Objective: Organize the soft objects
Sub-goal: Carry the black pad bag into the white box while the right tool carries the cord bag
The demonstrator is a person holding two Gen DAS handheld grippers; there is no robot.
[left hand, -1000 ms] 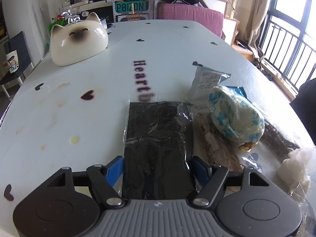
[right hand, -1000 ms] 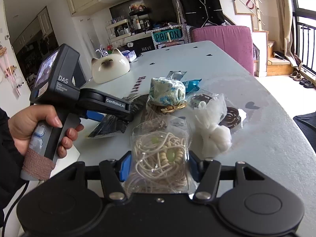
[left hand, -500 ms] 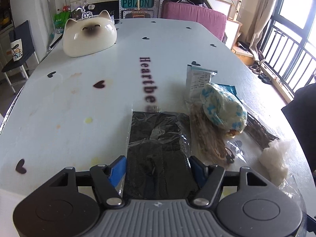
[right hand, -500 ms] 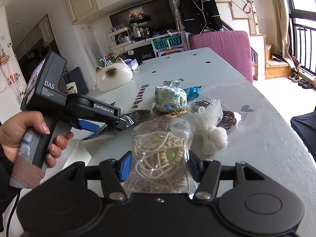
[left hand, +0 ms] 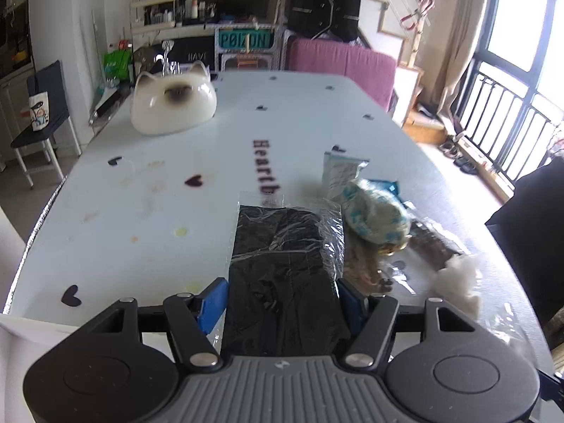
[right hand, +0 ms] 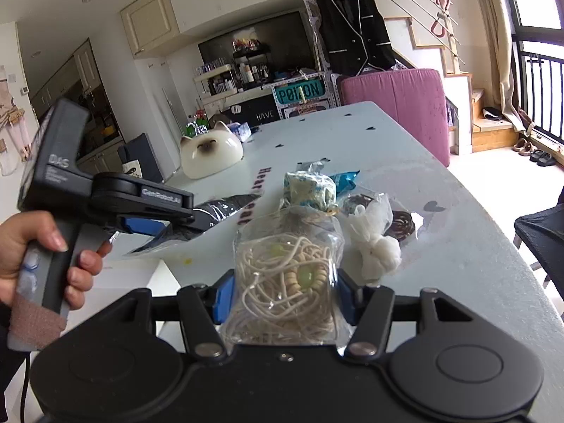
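Pale bench (left hand: 148, 211) with printed hearts fills the left wrist view, a cat-shaped dome (left hand: 173, 102) sitting near its far left corner. The left claw (left hand: 282, 299) is clamped on a black fabric packet (left hand: 282, 257) in clear film, and it has come up: a second ago the packet lay flat along the bench, now its far end hangs clear above the lettering. The blue-patterned pouch (left hand: 373, 216) and white fluffy bag (left hand: 458, 282) lie toward the right edge, untouched.

Over to the right wrist view: the right claw (right hand: 283, 296) grips a bag of cream cord and beads (right hand: 285, 282), raised off the near edge. The left claw rides higher than before, packet dangling. Both bags lifted means sorting can begin; where they go isn't shown.
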